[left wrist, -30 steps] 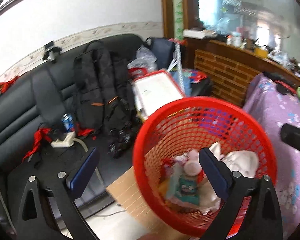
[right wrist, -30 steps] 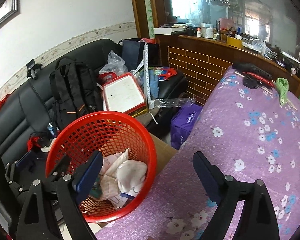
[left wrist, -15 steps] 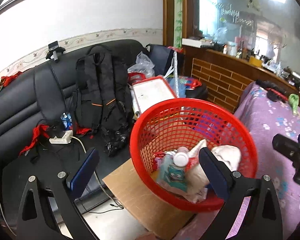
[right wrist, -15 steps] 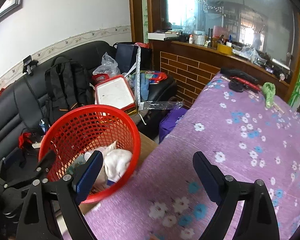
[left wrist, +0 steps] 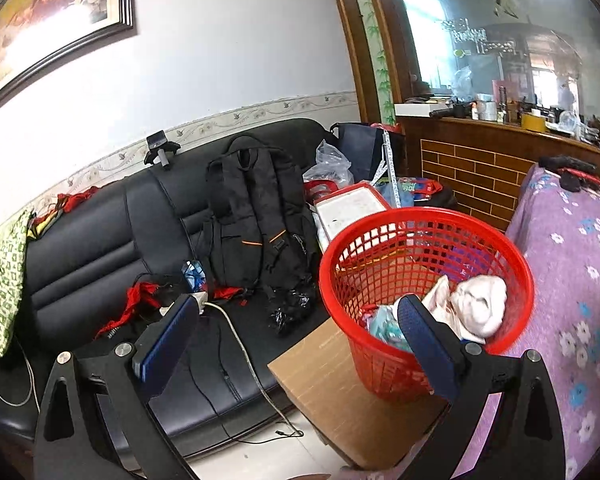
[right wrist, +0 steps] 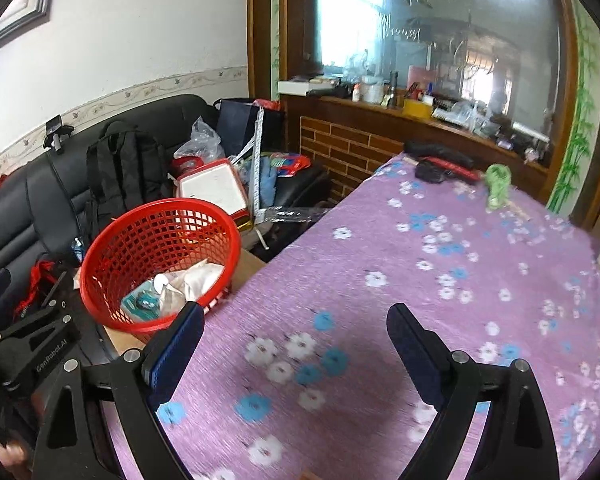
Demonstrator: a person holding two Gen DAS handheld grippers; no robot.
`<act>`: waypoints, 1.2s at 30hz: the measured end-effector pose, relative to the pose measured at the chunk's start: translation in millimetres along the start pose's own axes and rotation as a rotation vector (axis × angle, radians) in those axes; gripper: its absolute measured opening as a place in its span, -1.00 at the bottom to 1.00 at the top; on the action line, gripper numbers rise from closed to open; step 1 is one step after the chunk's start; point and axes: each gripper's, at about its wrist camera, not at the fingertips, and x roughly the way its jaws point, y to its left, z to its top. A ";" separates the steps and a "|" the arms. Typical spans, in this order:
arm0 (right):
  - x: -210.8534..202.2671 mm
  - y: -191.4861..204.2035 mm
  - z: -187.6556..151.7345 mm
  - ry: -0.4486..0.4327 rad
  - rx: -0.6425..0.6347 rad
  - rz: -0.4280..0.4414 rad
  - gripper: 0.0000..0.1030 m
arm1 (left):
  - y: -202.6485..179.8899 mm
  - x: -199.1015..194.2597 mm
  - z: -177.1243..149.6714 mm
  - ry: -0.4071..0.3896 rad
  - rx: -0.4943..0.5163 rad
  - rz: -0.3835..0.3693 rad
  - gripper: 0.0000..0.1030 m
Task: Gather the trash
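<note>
Left wrist view: the red basket (left wrist: 426,236) stands upright, mouth up, on a brown box (left wrist: 332,380) beside the purple floral tablecloth (right wrist: 440,280). Crumpled white paper (left wrist: 480,304) and a teal packet (right wrist: 142,300) lie inside. The left gripper (left wrist: 296,336) and the right gripper (right wrist: 294,340) are both spread wide, holding nothing.

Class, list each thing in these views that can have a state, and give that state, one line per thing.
left gripper: open, empty
right gripper: open, empty
red basket: upright on cardboard box, partly filled with trash
black backpack: upright against sofa, closed
purple tablecloth: spread flat
</note>
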 end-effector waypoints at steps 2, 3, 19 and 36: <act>-12.8 -5.4 -7.5 -0.011 -0.005 -0.004 0.84 | -2.3 -10.5 -2.5 -0.008 0.011 -0.007 0.92; -20.0 -8.3 -11.6 -0.019 -0.006 -0.010 0.84 | -3.9 -15.0 -3.7 -0.010 0.016 -0.014 0.92; -131.1 -59.3 -106.1 -0.118 0.076 -0.154 0.97 | -34.7 -100.8 -41.0 -0.018 0.023 -0.211 0.92; -135.2 -74.5 -119.7 -0.102 0.143 -0.192 0.97 | -57.8 -132.6 -45.0 -0.104 0.069 -0.280 0.92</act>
